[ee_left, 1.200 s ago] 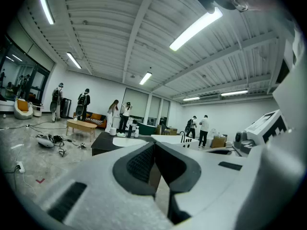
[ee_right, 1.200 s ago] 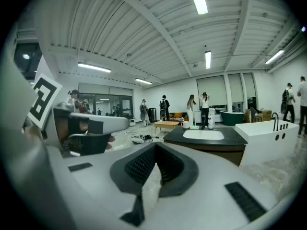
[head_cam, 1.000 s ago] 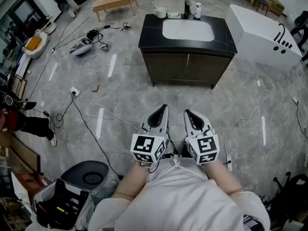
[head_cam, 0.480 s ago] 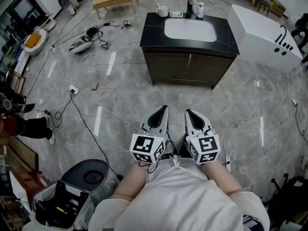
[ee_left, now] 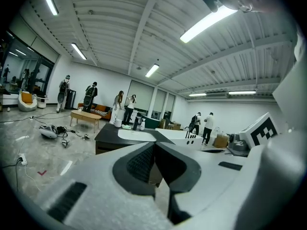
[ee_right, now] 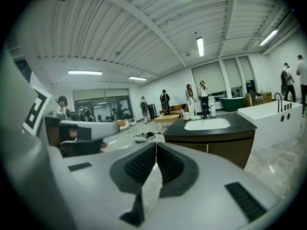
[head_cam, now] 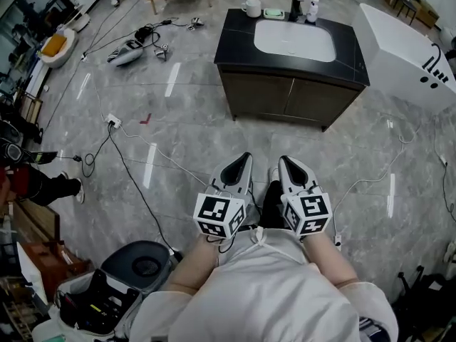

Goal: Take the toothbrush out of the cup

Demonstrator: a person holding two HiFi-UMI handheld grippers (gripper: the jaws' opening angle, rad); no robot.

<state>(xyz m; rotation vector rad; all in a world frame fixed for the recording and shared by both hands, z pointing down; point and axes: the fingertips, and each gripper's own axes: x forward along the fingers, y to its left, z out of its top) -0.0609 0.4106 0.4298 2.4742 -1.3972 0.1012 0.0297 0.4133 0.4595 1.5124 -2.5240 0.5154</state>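
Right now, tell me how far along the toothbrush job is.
Done: nothing yet. The cup stands on the sink counter across the floor, with what looks like the toothbrush sticking out of it. In hand: nothing; the left hand-held gripper and right hand-held gripper are both shut and empty, far from the counter. Left: walk over, grasp the toothbrush, lift it out.

The person wore a loose white top (head_cam: 271,294) with sleeves ending above the forearms (a thin white cord (head_cam: 257,239) hung at its front). The left gripper (head_cam: 243,159) and the right gripper (head_cam: 283,161) had smooth white shells tapering to a point, each backed by a cube (head_cam: 221,216) printed with black-and-white square markers. Their black ribbed pads (ee_left: 140,163) sat in dark grey surrounds, with slim dark slots in the shells.
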